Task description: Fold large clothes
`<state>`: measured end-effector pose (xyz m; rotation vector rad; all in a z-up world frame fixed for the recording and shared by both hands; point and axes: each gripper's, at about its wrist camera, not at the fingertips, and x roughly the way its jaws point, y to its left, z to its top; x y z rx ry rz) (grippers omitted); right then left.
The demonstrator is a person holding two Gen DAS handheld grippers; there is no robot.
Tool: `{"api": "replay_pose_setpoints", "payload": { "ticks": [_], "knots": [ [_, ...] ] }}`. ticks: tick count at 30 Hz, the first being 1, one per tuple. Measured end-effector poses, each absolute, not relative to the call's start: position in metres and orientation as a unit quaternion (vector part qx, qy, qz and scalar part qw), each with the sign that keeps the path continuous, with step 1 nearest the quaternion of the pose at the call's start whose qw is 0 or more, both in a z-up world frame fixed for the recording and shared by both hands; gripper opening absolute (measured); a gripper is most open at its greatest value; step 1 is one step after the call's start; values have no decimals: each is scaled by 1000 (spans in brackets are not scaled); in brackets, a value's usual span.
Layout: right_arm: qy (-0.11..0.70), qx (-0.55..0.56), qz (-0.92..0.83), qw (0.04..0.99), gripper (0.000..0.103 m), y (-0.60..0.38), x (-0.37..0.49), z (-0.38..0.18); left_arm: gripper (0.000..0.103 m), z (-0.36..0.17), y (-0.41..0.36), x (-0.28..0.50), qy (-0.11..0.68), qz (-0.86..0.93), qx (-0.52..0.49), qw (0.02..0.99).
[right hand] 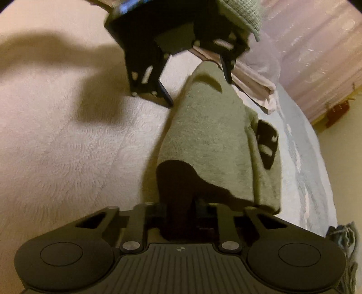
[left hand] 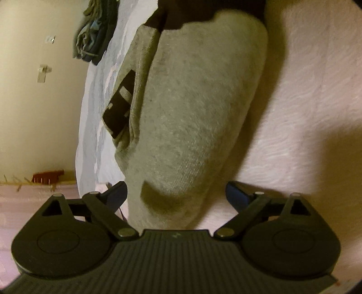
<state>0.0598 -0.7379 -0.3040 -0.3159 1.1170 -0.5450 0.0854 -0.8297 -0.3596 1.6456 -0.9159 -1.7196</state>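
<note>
Grey knit, a folded sweater [left hand: 192, 108] lies as a long narrow bundle on a cream textured bedspread [left hand: 316, 95], with a dark collar or hem band at its far end in the left wrist view and a black patch with pale marks [left hand: 118, 108] on the layer beneath its left side. To the right of the sweater the bedspread is bare and wide. On the other side a strip of pale blue-grey sheet [left hand: 95, 126] runs along the bed's edge, and past it is a cream wall. A heap of blue and grey clothes [left hand: 90, 36] sits at that edge, well apart from the sweater.

The left gripper [left hand: 176, 194] has its jaws spread wide at the near end of the sweater; the blue-padded fingers [left hand: 236, 195] stand either side of the bundle and do not press it.

In the right wrist view the right gripper [right hand: 181, 217] has its jaws drawn close together on the sweater's dark band, the fabric running away from between them. The left gripper [right hand: 199, 90] shows at the far end, beside a grey knit sleeve [right hand: 246, 15].
</note>
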Motion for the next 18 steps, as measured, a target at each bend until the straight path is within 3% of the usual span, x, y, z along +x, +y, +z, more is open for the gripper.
{"api": "replay_pose_setpoints", "payload": {
  "ticks": [2,4,6,9,18],
  "knots": [
    [519,-134,-241,809,14,-744,49,-283,88,-359,-841,83,-346,-645,621,281],
    [515,-137,-234,813,13,-751,39,-265,74,-357,-851,79,-347,-643,624,276],
    [519,-131,-221,815,13,-758,28,-249,48,-354,-857,75,-339,-643,632,268],
    [525,-129,-199,817,13,-767,8,-228,31,-342,-861,64,-310,-654,638,264],
    [534,-161,-133,819,13,-748,-63,-186,27,-282,-788,-10,-180,-682,647,288]
  ]
}}
